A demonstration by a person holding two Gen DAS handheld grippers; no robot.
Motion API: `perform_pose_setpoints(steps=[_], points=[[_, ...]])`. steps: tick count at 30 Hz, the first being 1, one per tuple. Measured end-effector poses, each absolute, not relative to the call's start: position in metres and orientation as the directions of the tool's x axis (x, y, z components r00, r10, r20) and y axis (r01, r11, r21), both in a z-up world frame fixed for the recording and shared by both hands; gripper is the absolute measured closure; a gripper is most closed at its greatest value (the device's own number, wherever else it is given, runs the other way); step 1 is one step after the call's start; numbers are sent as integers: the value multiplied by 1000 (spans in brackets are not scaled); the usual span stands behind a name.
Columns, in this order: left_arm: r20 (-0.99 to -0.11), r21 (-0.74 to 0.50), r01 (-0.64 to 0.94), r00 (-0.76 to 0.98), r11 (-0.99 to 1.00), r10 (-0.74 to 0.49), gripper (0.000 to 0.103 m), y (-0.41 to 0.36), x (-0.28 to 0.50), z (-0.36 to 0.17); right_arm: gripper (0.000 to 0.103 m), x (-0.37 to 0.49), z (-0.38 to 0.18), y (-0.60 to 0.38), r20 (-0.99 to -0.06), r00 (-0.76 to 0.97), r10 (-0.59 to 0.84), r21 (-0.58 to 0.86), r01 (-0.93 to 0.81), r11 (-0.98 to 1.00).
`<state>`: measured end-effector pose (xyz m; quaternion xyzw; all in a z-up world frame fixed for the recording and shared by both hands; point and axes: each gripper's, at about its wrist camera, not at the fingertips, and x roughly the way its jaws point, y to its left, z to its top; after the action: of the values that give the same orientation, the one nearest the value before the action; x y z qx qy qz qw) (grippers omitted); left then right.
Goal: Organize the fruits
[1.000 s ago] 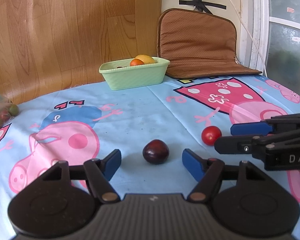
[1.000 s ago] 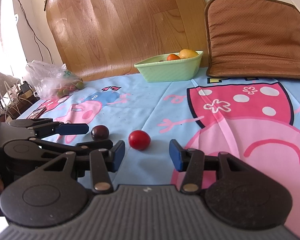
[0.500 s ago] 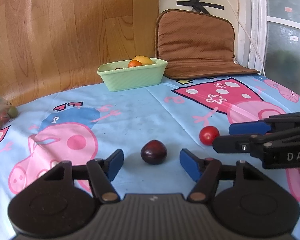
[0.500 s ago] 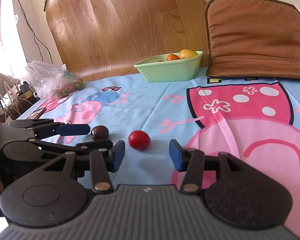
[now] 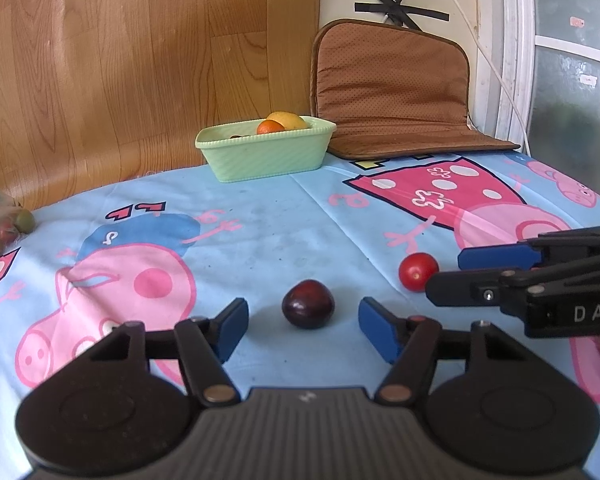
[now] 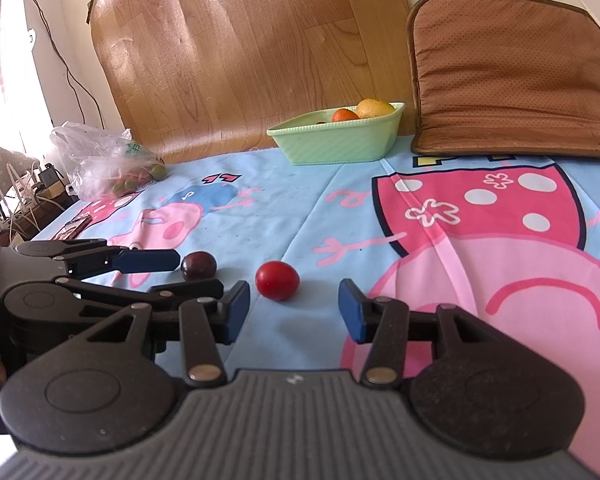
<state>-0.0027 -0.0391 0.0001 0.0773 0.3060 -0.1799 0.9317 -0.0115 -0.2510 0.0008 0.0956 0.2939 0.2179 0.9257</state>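
Observation:
A dark purple plum [image 5: 308, 309] lies on the cartoon tablecloth between the blue pads of my left gripper [image 5: 304, 326]. The pads stand apart from it on both sides, so this gripper is open. A red tomato-like fruit [image 6: 277, 280] lies just ahead of my right gripper [image 6: 293, 308], whose pads are also open and not touching it. The two fruits lie close together. In the right wrist view my left gripper [image 6: 200, 273] comes in from the left around the plum [image 6: 198, 266]. At the back stands a green basket [image 5: 266, 156] holding an orange and a yellow fruit.
A brown cushion [image 5: 392, 88] leans on the wall right of the basket. A plastic bag of small fruits [image 6: 108, 164] lies at the table's far left edge, with cables and clutter beyond it. A wooden board stands behind the table.
My left gripper's jaws have narrowed a little around the plum without touching it. The right gripper and both fruits have not moved.

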Motion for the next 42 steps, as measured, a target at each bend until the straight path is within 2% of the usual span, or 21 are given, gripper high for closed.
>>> perform_pose_setpoints(steps=[9,12,18,28,32,35,36,39,42], points=[[-599,32,382,747,924,-288,40,-39,-3,0,51,-13,2,-250,-506,738,446,292,-339,894],[-603,29,382,744,924,-289,40,-39,-3,0,48,-14,2,-247,-508,738,444,282,-345,895],[-608,15,385,736,923,-297,41,-39,1,0,47,-14,4,-238,-526,741,417,219,-356,908],[-609,-14,406,722,914,-330,56,-40,4,0,48,-10,5,-231,-534,753,385,150,-363,920],[-604,-13,402,726,915,-328,74,-38,4,2,48,-9,6,-227,-536,750,386,119,-386,915],[-605,-43,403,718,914,-345,74,-33,9,1,48,-7,6,-224,-539,747,388,103,-399,911],[-605,-43,406,717,913,-347,74,-33,9,1,50,-6,5,-223,-541,745,391,101,-404,909],[-602,-30,413,720,910,-346,74,-36,8,1,73,-4,3,-218,-549,730,407,93,-431,898],[-600,-75,424,704,903,-380,75,-32,12,3,75,-6,5,-209,-545,731,411,51,-460,887]])
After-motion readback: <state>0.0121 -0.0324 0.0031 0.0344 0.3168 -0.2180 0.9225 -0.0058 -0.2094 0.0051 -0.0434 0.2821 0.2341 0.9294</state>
